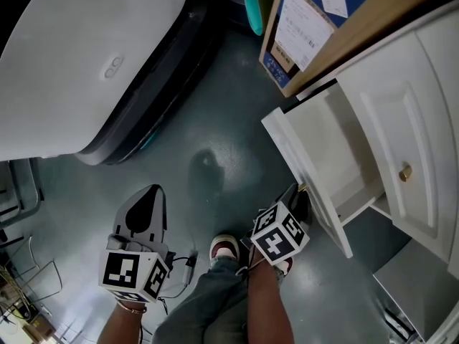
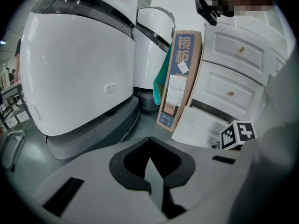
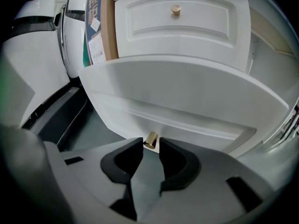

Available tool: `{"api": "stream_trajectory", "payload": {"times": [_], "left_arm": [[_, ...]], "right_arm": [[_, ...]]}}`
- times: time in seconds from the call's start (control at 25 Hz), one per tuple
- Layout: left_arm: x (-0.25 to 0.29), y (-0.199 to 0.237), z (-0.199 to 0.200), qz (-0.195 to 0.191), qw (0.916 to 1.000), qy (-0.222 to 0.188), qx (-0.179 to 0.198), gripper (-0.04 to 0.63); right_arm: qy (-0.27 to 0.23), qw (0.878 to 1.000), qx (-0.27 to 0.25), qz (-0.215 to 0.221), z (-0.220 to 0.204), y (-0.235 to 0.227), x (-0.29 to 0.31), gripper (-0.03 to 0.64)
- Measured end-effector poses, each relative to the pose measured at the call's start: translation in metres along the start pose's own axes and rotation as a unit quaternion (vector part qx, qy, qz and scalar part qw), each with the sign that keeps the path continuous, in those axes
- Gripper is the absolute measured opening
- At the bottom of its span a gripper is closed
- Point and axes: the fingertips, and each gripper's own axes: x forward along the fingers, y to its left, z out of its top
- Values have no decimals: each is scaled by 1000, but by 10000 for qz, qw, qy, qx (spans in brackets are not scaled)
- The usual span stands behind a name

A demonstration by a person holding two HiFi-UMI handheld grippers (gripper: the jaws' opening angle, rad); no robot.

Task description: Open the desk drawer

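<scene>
While the drawer [image 3: 187,92] stands pulled out, its brass knob [image 3: 151,139] lies straight ahead between the spread jaws of the right gripper [image 3: 150,143], with the pads not pressing on it. The left gripper [image 2: 149,141], jaws together and empty, hangs well apart.

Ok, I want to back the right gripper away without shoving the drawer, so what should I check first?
1. The drawer is pulled out: ok.
2. The right gripper has its jaws apart: ok.
3. Those jaws are off the knob: ok, it seems, though the knob sits between them.
4. The left gripper is shut and empty: ok.
5. The box stands clear of the drawer: cannot tell.
</scene>
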Motion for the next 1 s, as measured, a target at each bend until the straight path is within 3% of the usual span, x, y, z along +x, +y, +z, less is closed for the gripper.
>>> {"api": "stream_trajectory", "payload": {"times": [0.32,0.76,1.0], "left_arm": [[-24,-9,24,29,9997,174,-163,17],[-77,-57,117,-291,9995,-5,-127,17],[-83,-74,139,-363,9992,-106,-126,17]], "right_arm": [[78,9999,-5,77,26,-4,-63,120],[-147,9998,49,-116,126,-42,-169,114],[-340,9993,17,-139,160,-63,-186,112]]}}
